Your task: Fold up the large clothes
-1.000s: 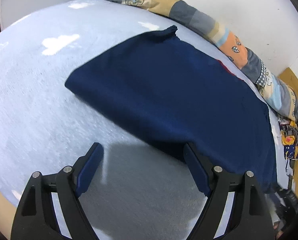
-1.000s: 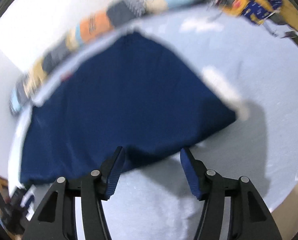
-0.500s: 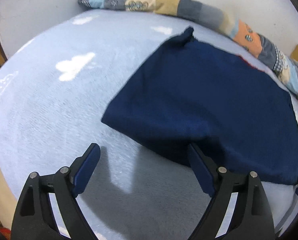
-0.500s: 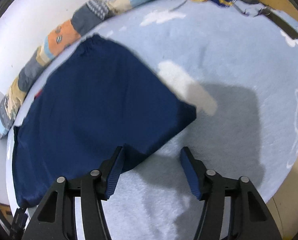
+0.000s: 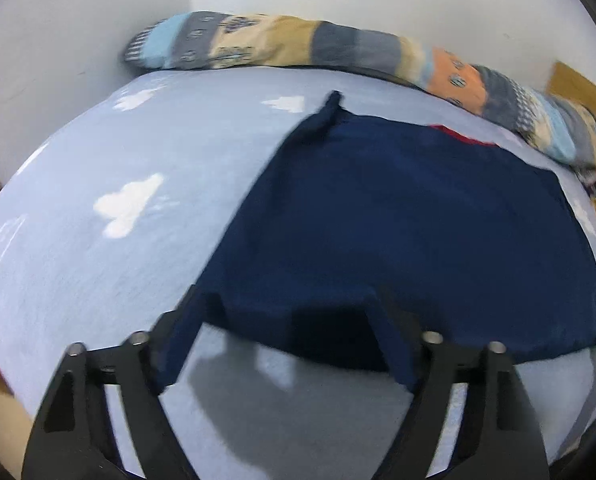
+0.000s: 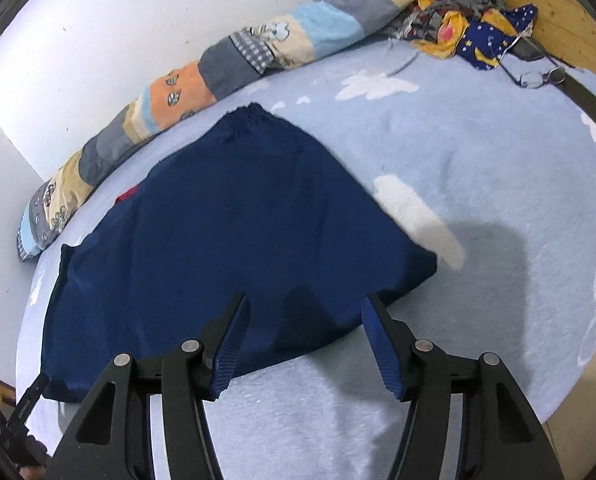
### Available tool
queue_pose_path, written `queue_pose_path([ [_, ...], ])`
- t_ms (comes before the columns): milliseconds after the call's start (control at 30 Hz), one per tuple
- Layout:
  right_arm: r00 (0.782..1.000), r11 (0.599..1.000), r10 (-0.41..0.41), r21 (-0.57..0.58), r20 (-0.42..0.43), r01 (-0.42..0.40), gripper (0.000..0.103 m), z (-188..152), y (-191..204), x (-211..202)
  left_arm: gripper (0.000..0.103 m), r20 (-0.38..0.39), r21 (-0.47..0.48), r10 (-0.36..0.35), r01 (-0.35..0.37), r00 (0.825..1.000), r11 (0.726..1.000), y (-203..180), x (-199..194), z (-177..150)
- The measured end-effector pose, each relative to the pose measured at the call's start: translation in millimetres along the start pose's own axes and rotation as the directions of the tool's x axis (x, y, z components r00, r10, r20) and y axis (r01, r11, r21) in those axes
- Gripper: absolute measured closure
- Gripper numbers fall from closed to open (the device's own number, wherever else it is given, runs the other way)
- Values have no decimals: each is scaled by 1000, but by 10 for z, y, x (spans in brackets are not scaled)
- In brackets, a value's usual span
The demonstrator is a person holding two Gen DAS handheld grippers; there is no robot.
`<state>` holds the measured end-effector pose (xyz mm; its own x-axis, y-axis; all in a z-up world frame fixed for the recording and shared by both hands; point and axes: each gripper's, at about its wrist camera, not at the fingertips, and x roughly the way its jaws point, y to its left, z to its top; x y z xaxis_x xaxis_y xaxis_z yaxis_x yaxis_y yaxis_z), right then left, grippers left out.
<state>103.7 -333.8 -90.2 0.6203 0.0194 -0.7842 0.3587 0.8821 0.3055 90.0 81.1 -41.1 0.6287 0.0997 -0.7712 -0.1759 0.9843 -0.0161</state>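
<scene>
Since the earlier frames both views shift: left-wrist view now has the navy garment point(image 5: 409, 232) filling centre and right of frame, near hem down between the left gripper point(image 5: 288, 338) fingers, where before it sat further up and right; left fingers have just been closing, narrower than before, still a clear gap, pads not pressing cloth. Frame is motion-blurred, so cannot tell if the fingertips touch the hem. Right-wrist view is sharper than a second ago; garment point(image 6: 234, 240) sits centre-left, its lower right corner just above and right of the right gripper point(image 6: 303, 334). Right fingers point(image 6: 232, 344) stand moderately apart, unchanged gap, nothing clamped; near hem lies across the space between the tips. Garment lies flat on the light-blue bed sheet point(image 6: 477, 168) with white cloud print, folded to a rough trapezoid, gathered band at far end, small red patch at far edge near the patchwork bolster point(image 6: 226, 68). Bolster runs along the white wall, top of left view point(image 5: 298, 48), upper left diagonal in right view. Pile of yellow and blue star-print fabric point(image 6: 473, 36) in upper right of right view, well apart from garment. Glasses point(image 6: 533, 78) just beside that pile.
</scene>
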Motion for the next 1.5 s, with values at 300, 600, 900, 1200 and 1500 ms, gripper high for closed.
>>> queue_pose_path([
  [300, 1000, 1000, -10, 13, -11, 10, 42, 6, -21, 18, 78, -95, 148, 43, -29, 994, 989, -9, 337, 125],
  [600, 1000, 1000, 1, 7, 23, -1, 42, -2, 4, -32, 83, -59, 92, -15, 20, 998, 996, 166, 149, 136],
  [900, 996, 999, -24, 36, -90, 28, 60, 54, -74, 288, 71, -85, 119, -7, 17, 996, 993, 173, 251, 101],
  [1200, 994, 992, -59, 106, -88, 69, 59, 68, -285, 234, 69, -97, 59, -10, 15, 995, 998, 279, 188, 80],
  [1500, 1000, 1000, 6, -3, 11, -6, 56, 27, -53, -5, 56, -42, 3, -24, 24, 999, 1000, 249, -87, 5],
])
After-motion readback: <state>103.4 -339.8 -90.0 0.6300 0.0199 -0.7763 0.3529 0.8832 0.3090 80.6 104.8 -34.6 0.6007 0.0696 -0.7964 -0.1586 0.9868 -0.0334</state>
